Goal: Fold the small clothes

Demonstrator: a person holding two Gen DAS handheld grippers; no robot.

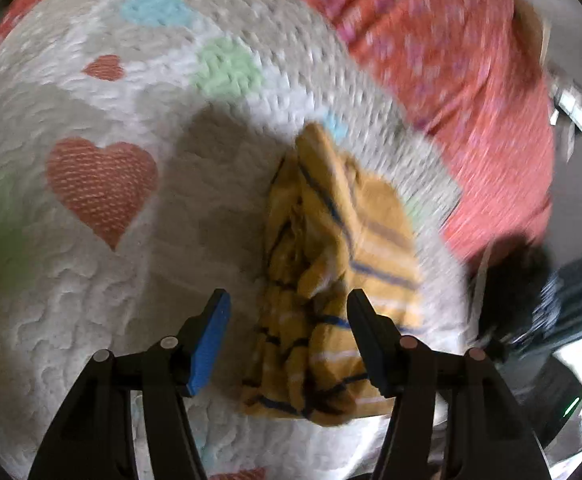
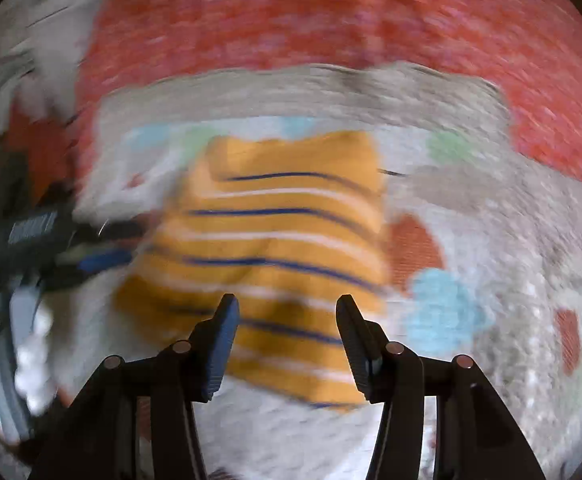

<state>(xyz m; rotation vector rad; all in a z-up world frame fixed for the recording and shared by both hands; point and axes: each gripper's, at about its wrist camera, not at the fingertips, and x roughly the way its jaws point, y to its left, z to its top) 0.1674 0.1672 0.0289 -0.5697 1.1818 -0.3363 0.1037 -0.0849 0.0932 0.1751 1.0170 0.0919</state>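
A small yellow garment (image 1: 331, 240) with dark blue and white stripes lies crumpled on a white quilted mat (image 1: 91, 300) with coloured hearts. My left gripper (image 1: 287, 296) hangs open over its near left part, the fingers apart and nothing pinched between the pads. In the right wrist view the same garment (image 2: 283, 232) lies spread wider, its stripes running across. My right gripper (image 2: 287, 300) is open above its near edge, with the cloth showing between the fingers but not gripped. The left gripper's blue pad (image 2: 103, 260) shows blurred at the garment's left side.
A red patterned bedcover (image 1: 431, 40) lies under the mat and beyond its far edge (image 2: 291, 8). A dark blurred shape (image 1: 523, 292) sits at the mat's right edge. Both views are smeared by motion.
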